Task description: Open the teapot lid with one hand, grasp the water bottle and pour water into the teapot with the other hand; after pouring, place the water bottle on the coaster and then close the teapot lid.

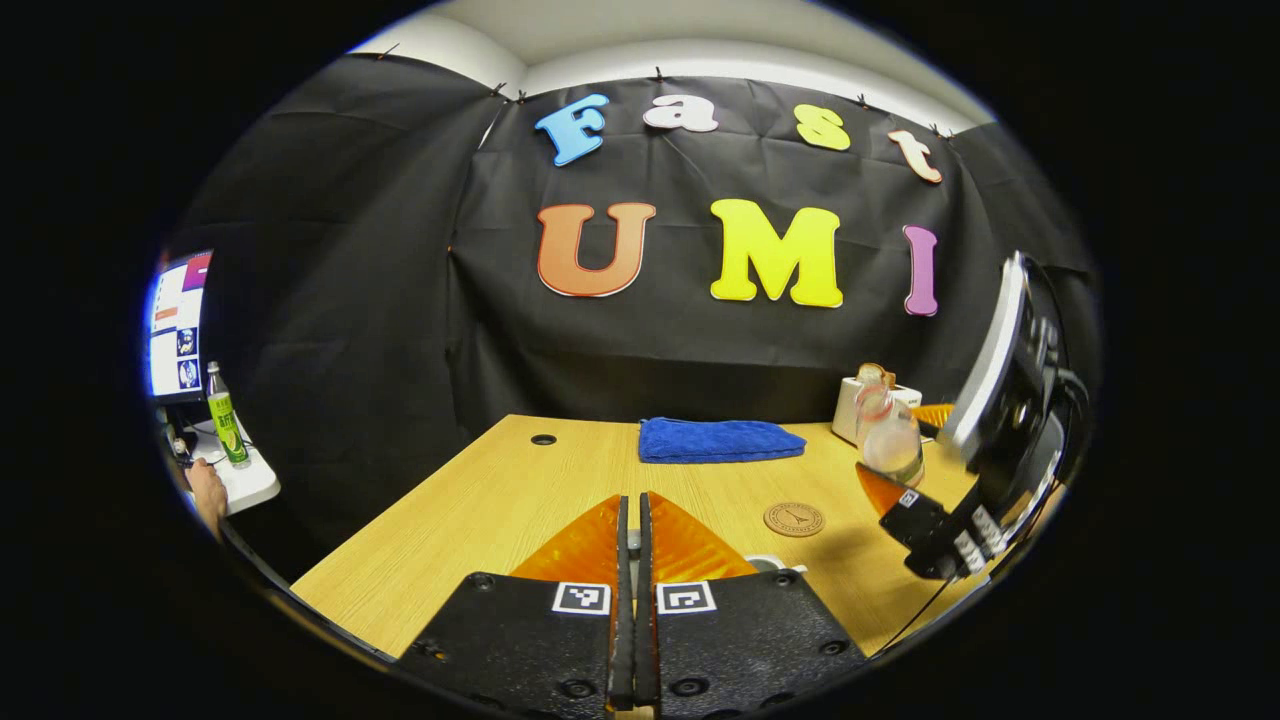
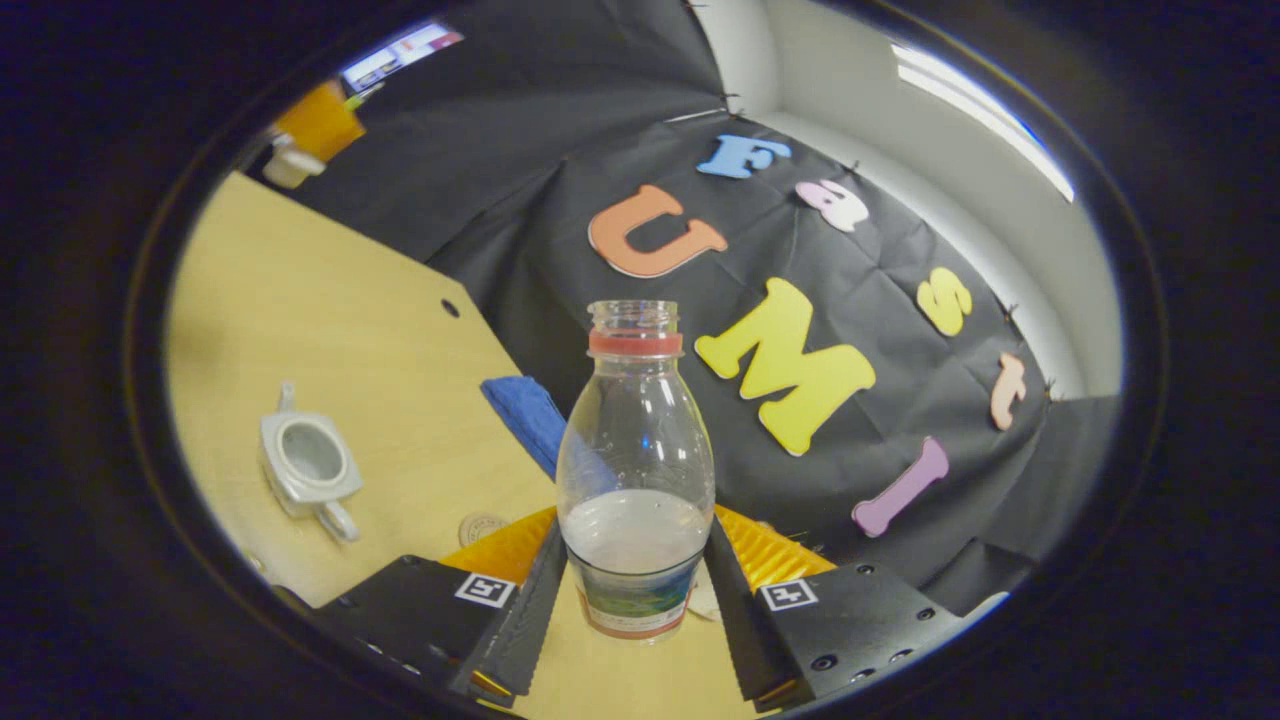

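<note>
Left gripper (image 1: 632, 520): its two fingers lie pressed together with only a thin slit between them; whether anything is pinched there cannot be told. It hovers over the near edge of the wooden table (image 1: 480, 500).
Right gripper (image 2: 636, 560): fingers clamped on the lower body of the water bottle (image 2: 635, 470), one on each side. In the left gripper view it appears at the table's right edge (image 1: 925, 520), carrying the bottle (image 1: 890, 440) in the air.
Water bottle: clear, uncapped, red neck ring, a little water in the bottom, tilted.
Teapot (image 2: 308, 465): white, open-topped, standing on the table well left of the bottle in the right gripper view.
Coaster (image 1: 794, 519): round, brown, bare, on the table between the two grippers.
Blue cloth (image 1: 718, 440): folded, along the table's far edge.
White box (image 1: 850, 410): far right corner, behind the bottle.
</note>
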`<act>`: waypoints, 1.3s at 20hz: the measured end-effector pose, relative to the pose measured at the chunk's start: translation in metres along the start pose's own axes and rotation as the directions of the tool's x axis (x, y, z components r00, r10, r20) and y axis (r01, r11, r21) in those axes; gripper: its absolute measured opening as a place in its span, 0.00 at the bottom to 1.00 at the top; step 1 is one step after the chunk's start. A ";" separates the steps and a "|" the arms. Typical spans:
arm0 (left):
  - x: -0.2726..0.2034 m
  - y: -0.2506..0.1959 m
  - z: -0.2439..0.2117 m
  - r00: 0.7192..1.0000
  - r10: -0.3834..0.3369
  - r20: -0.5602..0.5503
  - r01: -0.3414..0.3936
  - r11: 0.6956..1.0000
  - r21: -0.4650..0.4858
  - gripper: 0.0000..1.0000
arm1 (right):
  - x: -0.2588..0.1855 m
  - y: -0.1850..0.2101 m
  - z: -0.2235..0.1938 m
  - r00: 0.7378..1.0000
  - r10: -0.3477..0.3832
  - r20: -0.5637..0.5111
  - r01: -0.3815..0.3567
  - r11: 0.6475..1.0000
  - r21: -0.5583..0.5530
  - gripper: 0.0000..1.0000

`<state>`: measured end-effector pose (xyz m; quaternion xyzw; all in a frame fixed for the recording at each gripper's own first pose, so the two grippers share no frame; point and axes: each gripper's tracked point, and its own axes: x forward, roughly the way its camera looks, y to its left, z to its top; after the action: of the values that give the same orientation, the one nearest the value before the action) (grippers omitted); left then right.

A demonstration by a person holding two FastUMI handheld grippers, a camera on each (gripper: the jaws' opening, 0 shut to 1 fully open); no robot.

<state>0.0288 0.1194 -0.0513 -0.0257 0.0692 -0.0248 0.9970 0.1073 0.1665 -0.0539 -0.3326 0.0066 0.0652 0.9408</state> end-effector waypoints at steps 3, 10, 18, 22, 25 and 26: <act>0.000 -0.008 0.001 1.000 -0.013 -0.001 0.013 1.000 0.013 0.03 | 0.016 -0.014 0.008 1.000 0.022 -0.003 -0.021 0.973 0.230 0.76; -0.001 -0.006 -0.002 1.000 -0.009 -0.009 0.009 1.000 0.015 0.03 | 0.053 0.008 -0.002 0.991 0.134 -0.022 -0.098 0.819 0.565 0.76; 0.007 -0.003 -0.014 0.999 0.000 -0.037 0.001 1.000 0.026 0.03 | 0.089 0.051 -0.023 0.977 0.209 -0.038 -0.141 0.771 0.621 0.76; 0.011 -0.003 -0.019 0.999 0.000 -0.052 0.002 1.000 0.027 0.03 | 0.097 0.059 -0.029 0.974 0.223 -0.041 -0.151 0.773 0.617 0.75; 0.012 -0.004 -0.022 0.998 0.000 -0.058 0.002 0.999 0.032 0.03 | 0.098 0.063 -0.032 0.968 0.250 -0.034 -0.174 0.758 0.628 0.77; 0.013 -0.004 -0.022 0.998 0.000 -0.058 0.002 0.999 0.037 0.03 | 0.098 0.067 -0.030 0.965 0.262 -0.025 -0.189 0.754 0.629 0.77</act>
<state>0.0382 0.1134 -0.0743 -0.0068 0.0978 -0.0274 0.9948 0.1964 0.2108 -0.1250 -0.0040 0.1203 0.1537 0.9808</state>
